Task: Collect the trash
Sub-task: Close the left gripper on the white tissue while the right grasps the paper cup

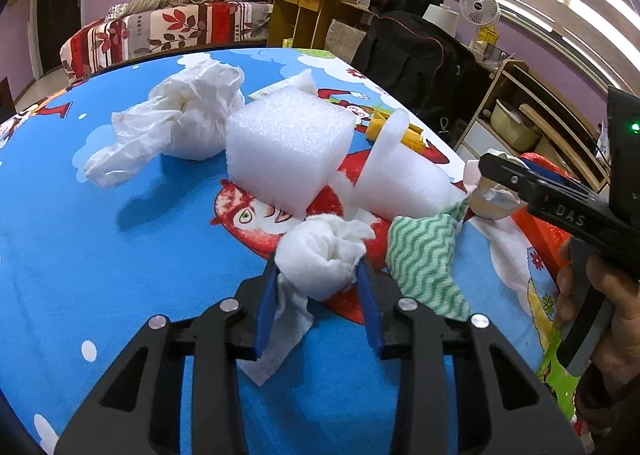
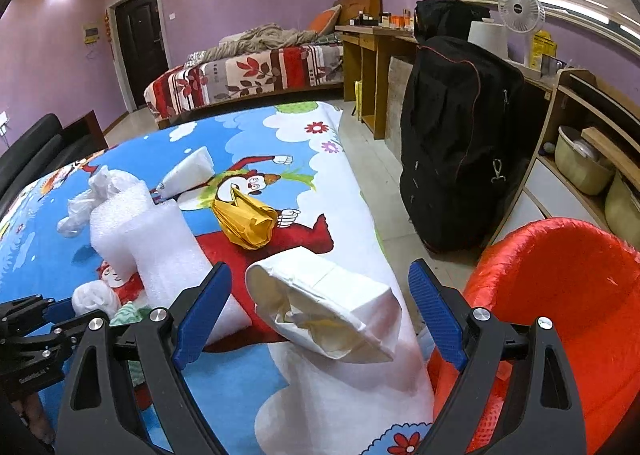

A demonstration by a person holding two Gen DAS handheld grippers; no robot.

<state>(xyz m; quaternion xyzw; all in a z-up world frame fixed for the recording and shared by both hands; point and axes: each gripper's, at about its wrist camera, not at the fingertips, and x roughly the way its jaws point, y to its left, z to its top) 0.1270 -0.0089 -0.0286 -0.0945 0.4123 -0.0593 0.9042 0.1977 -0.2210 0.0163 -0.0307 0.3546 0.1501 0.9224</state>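
Here, on a table under a blue cartoon cloth [image 1: 100,255], the trash lies spread out. Going left to right in the left wrist view: a crumpled white plastic bag [image 1: 176,123] lies far left, just touching a white foam block [image 1: 288,151]. Below the block, a wad of white tissue [image 1: 324,251] sits between the 2 blue pads of the left gripper [image 1: 318,279], which press on it from both sides, so this claw is clenched on the tissue; a loose tail of the tissue trails down beside the left pad. To the right of the block lies a foam roll [image 1: 400,175] on its side, with a yellow wrapper [image 1: 412,135] behind it. Beside the tissue is a green-and-white wavy cloth [image 1: 424,259]. Further right, the right gripper's finger reaches over a crumpled white paper bag [image 1: 496,195], and a hand [image 1: 588,295] holds its grip at the picture's edge.

In the right wrist view, the right gripper [image 2: 320,295] stands wide, released: its 2 blue pads are well apart, with the paper bag [image 2: 328,307] between them but clear of both. The bag lies near the table's right edge. Just beyond that edge, lower right, is a red bin [image 2: 560,295].
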